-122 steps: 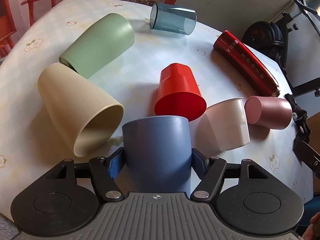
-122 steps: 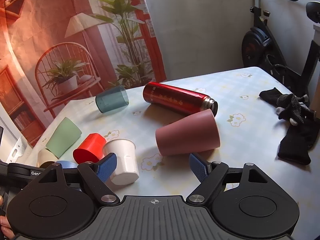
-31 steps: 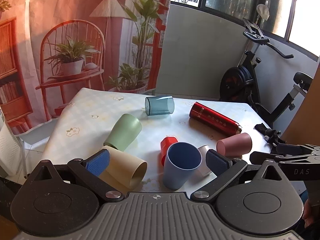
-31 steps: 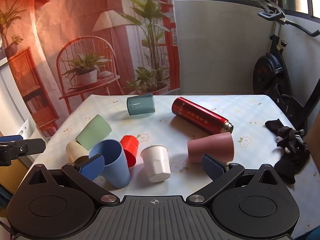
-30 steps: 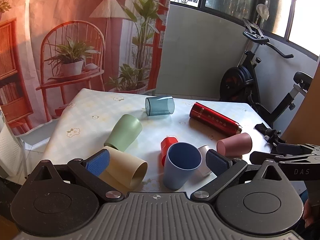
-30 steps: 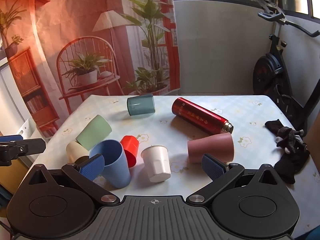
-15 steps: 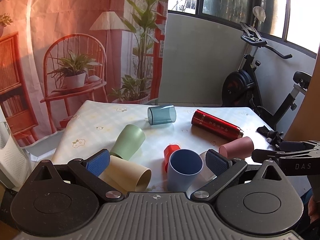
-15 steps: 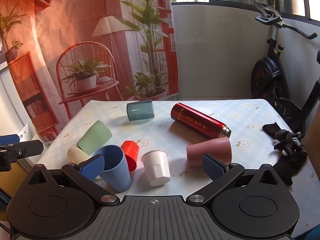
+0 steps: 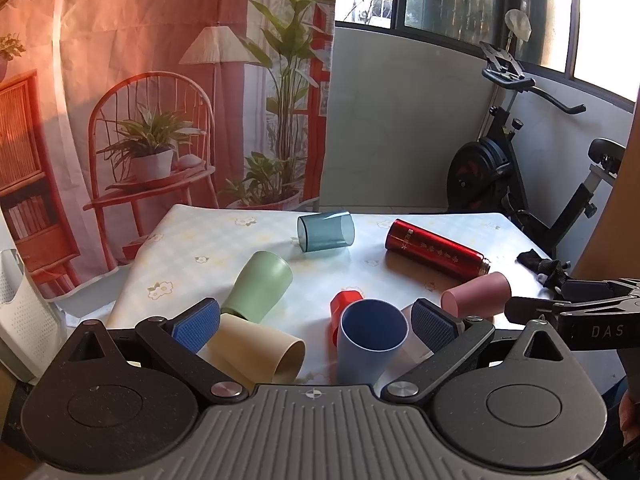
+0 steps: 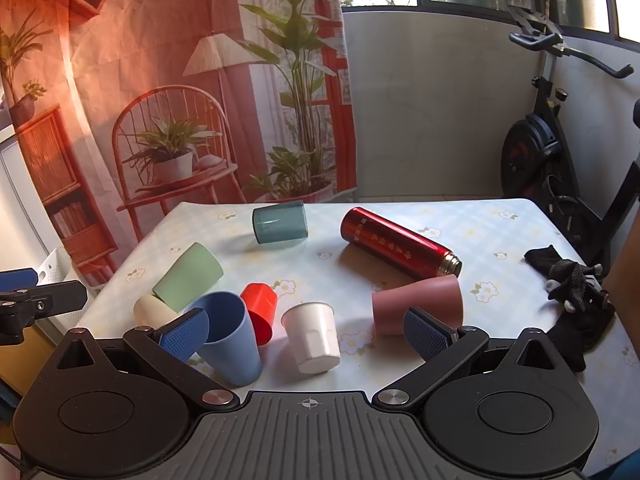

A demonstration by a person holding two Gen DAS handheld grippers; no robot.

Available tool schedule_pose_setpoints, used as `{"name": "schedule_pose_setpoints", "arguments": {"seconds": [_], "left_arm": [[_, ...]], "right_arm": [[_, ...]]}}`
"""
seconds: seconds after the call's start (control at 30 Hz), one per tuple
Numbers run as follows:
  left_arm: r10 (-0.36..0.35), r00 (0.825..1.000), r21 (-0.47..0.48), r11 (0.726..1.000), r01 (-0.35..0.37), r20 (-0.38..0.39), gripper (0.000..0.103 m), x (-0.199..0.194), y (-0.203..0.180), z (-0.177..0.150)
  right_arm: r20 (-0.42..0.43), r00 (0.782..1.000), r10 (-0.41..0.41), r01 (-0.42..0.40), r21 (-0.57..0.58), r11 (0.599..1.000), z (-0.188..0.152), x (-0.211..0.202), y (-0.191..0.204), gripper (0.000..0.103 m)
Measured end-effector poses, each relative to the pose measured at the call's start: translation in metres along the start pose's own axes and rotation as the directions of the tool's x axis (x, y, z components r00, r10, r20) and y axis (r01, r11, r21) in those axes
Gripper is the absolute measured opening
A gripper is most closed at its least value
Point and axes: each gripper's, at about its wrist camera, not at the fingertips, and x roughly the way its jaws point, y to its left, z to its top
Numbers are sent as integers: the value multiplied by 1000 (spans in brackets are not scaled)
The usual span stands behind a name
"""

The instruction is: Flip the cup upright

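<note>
The blue cup [image 9: 370, 344] stands upright, mouth up, near the table's front edge; it also shows in the right wrist view [image 10: 228, 336]. My left gripper [image 9: 316, 326] is open and empty, held back above the front edge. My right gripper [image 10: 306, 334] is open and empty, also back from the table. Around the blue cup, the beige cup [image 9: 256, 350], green cup [image 9: 258, 286], pink cup [image 10: 418, 304] and teal cup [image 10: 280, 222] lie on their sides. The red cup [image 10: 260, 310] and white cup [image 10: 312, 336] stand mouth down.
A red thermos [image 10: 400, 244] lies on its side at the back right. Black gloves [image 10: 576, 292] lie at the table's right edge. An exercise bike [image 10: 560, 140] stands behind the table, a white basket [image 9: 20, 312] to its left.
The left gripper let go of the blue cup, which now stands upright. Both grippers have drawn back and up from the table, still rising slightly over the last second.
</note>
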Motion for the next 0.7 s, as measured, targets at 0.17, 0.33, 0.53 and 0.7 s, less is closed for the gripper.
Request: {"name": "schedule_pose_setpoints", "arguments": {"seconds": [0.17,0.33,0.53,0.7], "left_arm": [[2,1000,1,1000,-2,3,103,-1,0,0],[5,1000,8,1000,-5,6,103,-2,0,1],[6,1000,15,1000,-6,8,103,-3,-1,2],[6,1000,16,1000,-6,9,103,-3,-1,2]], "right_arm": [[4,1000,0,0,4,1000,2,0,-1,102],[4,1000,-2,2,5,1000,3,1,-2,102],[4,1000,-2,2,5,1000,3,1,-2,102],[4,1000,-2,2,5,1000,3,1,-2,102]]}}
